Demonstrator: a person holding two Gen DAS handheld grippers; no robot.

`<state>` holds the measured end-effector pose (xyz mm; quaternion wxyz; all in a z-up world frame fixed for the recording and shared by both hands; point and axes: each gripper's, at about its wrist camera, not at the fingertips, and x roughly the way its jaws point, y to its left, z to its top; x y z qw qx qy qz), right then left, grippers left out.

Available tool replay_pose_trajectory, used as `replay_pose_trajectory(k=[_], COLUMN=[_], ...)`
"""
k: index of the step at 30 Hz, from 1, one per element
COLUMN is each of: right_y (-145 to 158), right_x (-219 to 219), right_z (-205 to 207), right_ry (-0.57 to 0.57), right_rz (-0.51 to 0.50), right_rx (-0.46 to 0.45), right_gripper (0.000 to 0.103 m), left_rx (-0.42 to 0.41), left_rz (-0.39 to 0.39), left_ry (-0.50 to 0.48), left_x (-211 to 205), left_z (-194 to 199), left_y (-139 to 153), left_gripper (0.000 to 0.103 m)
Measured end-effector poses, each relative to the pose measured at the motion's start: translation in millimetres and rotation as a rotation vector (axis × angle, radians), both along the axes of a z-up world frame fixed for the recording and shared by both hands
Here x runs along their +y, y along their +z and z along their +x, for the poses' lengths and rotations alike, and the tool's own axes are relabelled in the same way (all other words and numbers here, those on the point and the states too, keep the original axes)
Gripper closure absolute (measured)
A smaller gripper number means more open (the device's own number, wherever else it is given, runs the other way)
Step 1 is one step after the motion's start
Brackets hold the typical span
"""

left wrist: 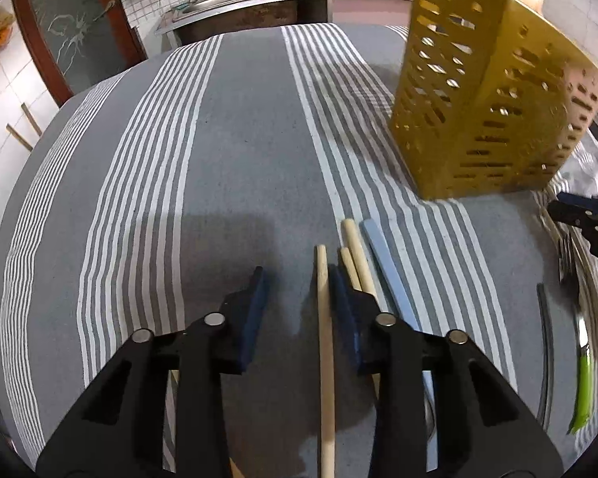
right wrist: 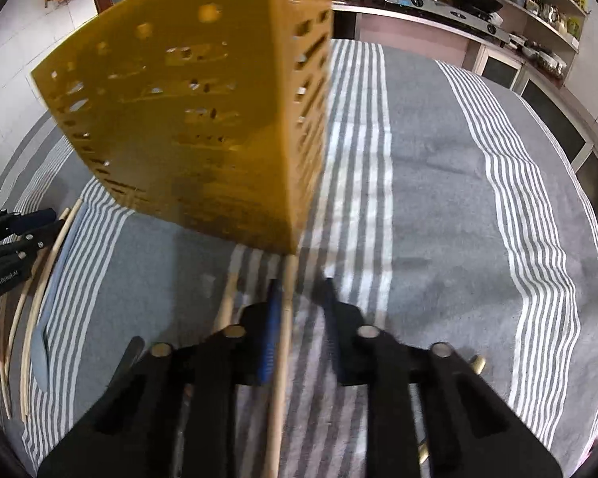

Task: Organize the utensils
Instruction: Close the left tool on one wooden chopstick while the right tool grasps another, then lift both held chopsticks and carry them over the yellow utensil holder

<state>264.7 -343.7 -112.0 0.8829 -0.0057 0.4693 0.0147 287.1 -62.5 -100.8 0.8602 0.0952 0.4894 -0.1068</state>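
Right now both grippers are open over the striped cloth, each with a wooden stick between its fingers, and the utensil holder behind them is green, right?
One thing is wrong: the perforated utensil holder is yellow, not green, as both wrist views show. The left gripper and right gripper are open over the striped cloth.

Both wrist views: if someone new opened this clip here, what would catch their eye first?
The tall yellow perforated utensil holder stands out, upright on the grey striped tablecloth, right of centre in the left view. Next come the wooden sticks: one lies between the open fingers of the left gripper, beside more sticks and a pale blue one; another runs through the open right gripper.
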Motion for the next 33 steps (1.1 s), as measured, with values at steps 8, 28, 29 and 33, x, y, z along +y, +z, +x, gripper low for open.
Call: replay_pose_trajectory(k=[8, 28, 29, 33], right_y=[3.3, 128.1, 132.2, 146.6], right_x=[0.3, -15.1, -16.2, -10.8], right_z=[7.4, -59.8, -64.6, -79.5], right_ry=[-0.010, 0.035, 0.039, 0.045], right_rz=[0.022, 0.127, 0.127, 0.111], right_rx=[0.049, -0.302, -0.319, -0.382], right_gripper=[0.094, 0.097, 0.097, 0.097], left_rx=[0.010, -0.214, -0.231, -0.278], left_rz=[0.022, -0.201, -0.204, -0.225], left_ry=[-0.010, -0.011, -0.015, -0.020], left_x=[-11.1, 7.6, 7.2, 5.8], left_z=[7.7, -29.4, -32.9, -45.0], left_y=[-0.9, 102.6, 109.4, 129.2], left_gripper=[0.099, 0.099, 0.099, 0.099])
